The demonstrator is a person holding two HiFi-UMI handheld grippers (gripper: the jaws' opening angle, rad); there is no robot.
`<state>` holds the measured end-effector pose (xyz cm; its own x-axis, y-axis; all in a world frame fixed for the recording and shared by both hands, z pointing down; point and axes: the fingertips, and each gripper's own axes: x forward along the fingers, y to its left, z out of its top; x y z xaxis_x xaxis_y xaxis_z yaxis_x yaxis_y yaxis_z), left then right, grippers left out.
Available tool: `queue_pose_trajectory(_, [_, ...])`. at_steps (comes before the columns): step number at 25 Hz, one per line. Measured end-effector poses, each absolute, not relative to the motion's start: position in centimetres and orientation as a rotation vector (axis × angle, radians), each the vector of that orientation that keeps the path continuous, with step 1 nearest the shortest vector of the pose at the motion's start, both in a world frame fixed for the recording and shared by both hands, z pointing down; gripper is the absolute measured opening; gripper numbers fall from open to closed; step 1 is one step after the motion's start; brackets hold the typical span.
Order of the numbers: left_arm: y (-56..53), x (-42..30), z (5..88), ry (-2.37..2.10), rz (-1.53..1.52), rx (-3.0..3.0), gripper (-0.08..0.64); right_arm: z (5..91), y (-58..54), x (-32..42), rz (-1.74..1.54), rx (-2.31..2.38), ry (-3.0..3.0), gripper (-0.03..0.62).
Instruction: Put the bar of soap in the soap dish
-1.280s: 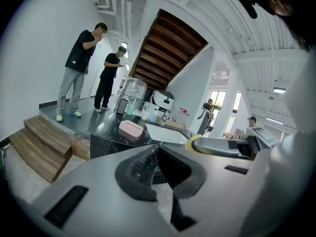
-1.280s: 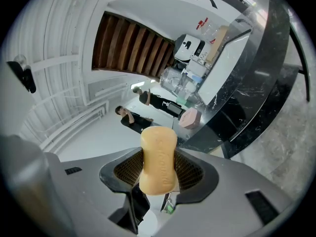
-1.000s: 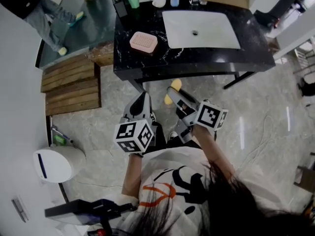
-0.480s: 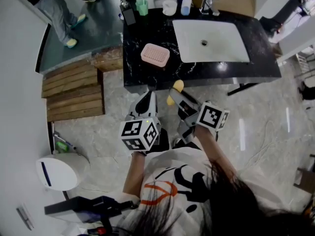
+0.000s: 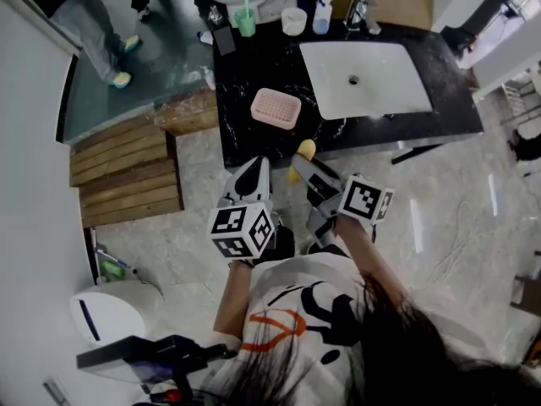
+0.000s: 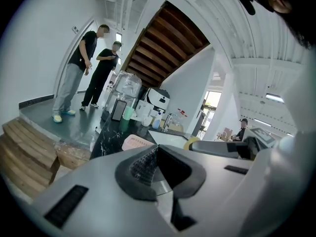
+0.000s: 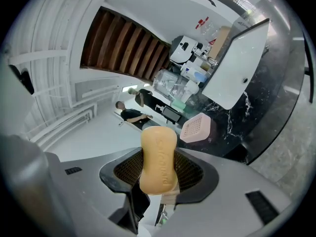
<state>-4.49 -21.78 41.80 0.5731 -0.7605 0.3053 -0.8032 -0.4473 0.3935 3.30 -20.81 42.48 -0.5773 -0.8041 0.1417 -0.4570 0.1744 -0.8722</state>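
My right gripper (image 7: 159, 168) is shut on a yellow-orange bar of soap (image 7: 158, 158), which stands up between the jaws. In the head view the bar of soap (image 5: 302, 152) shows at the tip of the right gripper (image 5: 302, 163), just short of the counter's front edge. The pink soap dish (image 5: 276, 108) lies on the black marble counter (image 5: 254, 138), left of the sink; the soap dish (image 7: 195, 128) lies ahead of the soap. My left gripper (image 5: 250, 174) is shut and holds nothing, below the counter's front edge. The pink dish (image 6: 136, 142) lies beyond the left gripper (image 6: 154, 168).
A white sink (image 5: 368, 79) is set in the counter. A green cup (image 5: 246, 21), a white cup (image 5: 293, 20), a spray bottle (image 5: 321, 13) and a tap (image 5: 360, 11) line the back. Wooden steps (image 5: 127, 169) lie left. People (image 6: 79, 73) stand beyond the counter.
The counter and soap dish have slid rightward and slightly down in the head view. Both grippers keep their places, the soap still held in the right one.
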Motion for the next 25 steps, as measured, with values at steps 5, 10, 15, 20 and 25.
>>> queue_pose_trajectory(5, [-23.2, -5.2, 42.1, -1.211, 0.125, 2.331, 0.002, 42.5, -22.2, 2.6, -1.341, -1.223, 2.087, 0.195])
queue_pose_trajectory(10, [-24.5, -6.0, 42.6, -1.176, 0.136, 2.341, 0.003, 42.8, -23.3, 1.8, -1.336, -1.249, 2.061, 0.195])
queue_pose_trajectory(15, [-25.9, -6.6, 43.1, -1.149, 0.125, 2.331, 0.003, 42.8, -24.1, 1.4, -1.317, -1.271, 2.071, 0.195])
queue_pose_trajectory(20, [-25.5, -6.2, 43.4, -1.115, 0.136, 2.341, 0.002, 42.6, -24.1, 1.7, -1.302, -1.287, 2.067, 0.195])
queue_pose_trajectory(25, [-26.5, -6.3, 43.5, -1.116, 0.133, 2.333, 0.002, 42.5, -25.2, 1.9, -1.310, -1.302, 2.068, 0.195])
